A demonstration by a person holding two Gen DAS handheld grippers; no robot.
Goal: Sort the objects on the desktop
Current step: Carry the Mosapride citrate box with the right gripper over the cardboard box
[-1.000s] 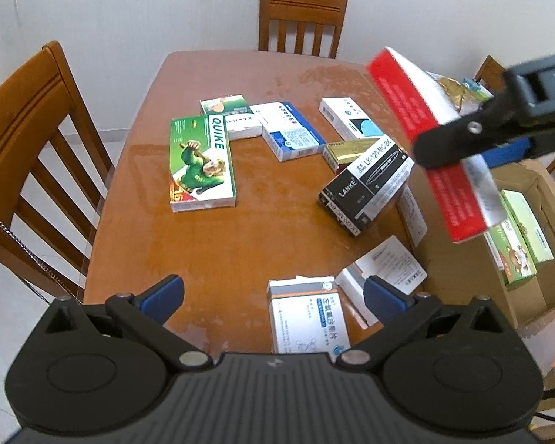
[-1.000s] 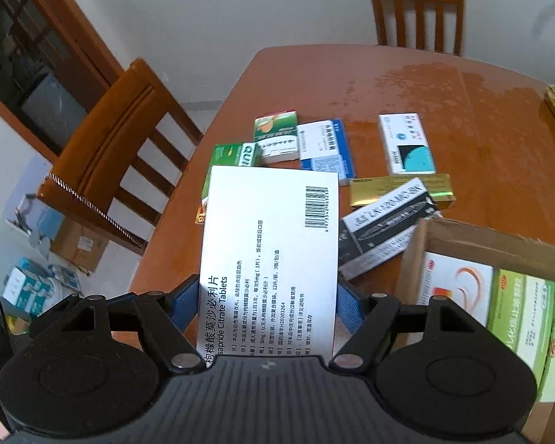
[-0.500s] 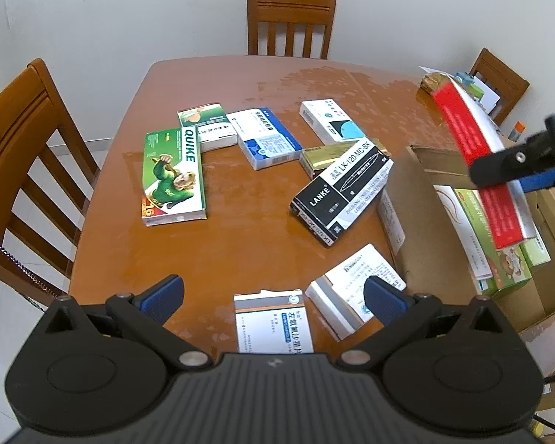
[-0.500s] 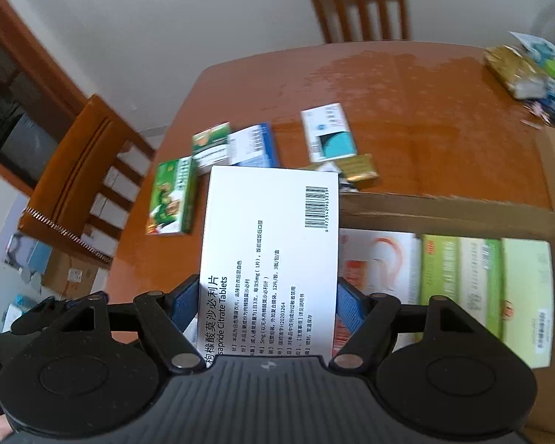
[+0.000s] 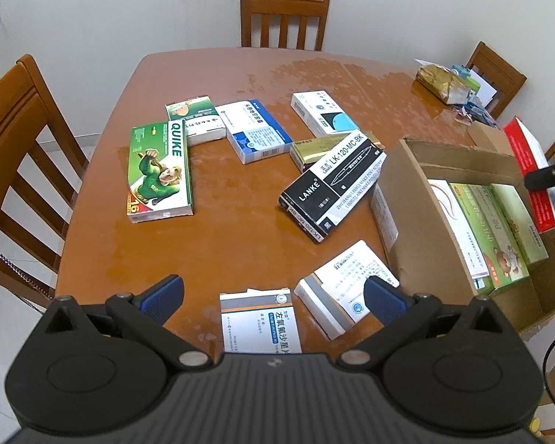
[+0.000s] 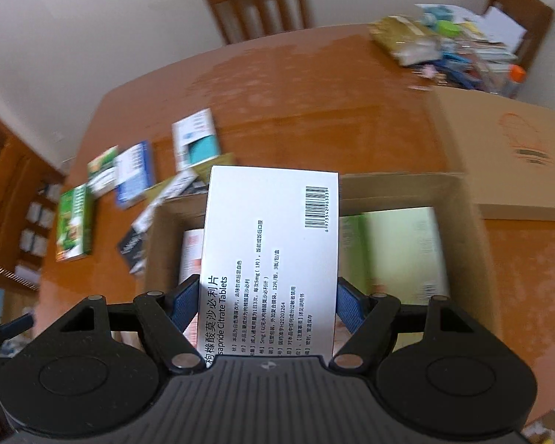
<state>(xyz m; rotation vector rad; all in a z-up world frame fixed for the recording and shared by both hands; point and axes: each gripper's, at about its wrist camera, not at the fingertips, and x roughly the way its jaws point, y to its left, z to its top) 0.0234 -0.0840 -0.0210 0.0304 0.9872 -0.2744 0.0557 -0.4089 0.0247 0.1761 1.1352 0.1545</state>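
- Carton [image 6: 399, 192] is my landmark, open top, sitting at the table [image 5: 240, 244] edge.
- My right gripper [image 6: 268, 305] is clenched on a white tablet box [image 6: 273, 259], blue pads [image 6: 183, 305] pressing both long sides, box hanging right over the carton's open top.
- From the left view the same box shows its red face [image 5: 532, 181] above the carton's far side.
- Inside the carton: green boxes [image 5: 499, 229] standing on edge, a white one next to them.
- My left gripper [image 5: 272, 296] is released, jaws wide apart, nothing between the pads, hovering over the table edge left of the carton.
- Below it, two white boxes [image 5: 259, 322] near the carton's near corner.
- Black pen box [image 5: 333, 185] leans just left of the carton wall, gold box [image 5: 325, 148] under it.
- Green QUIKE box [image 5: 159, 170] well left of the carton, more white-blue boxes [image 5: 255, 129] beyond.
- Clutter pile [image 5: 451, 88] behind the carton.
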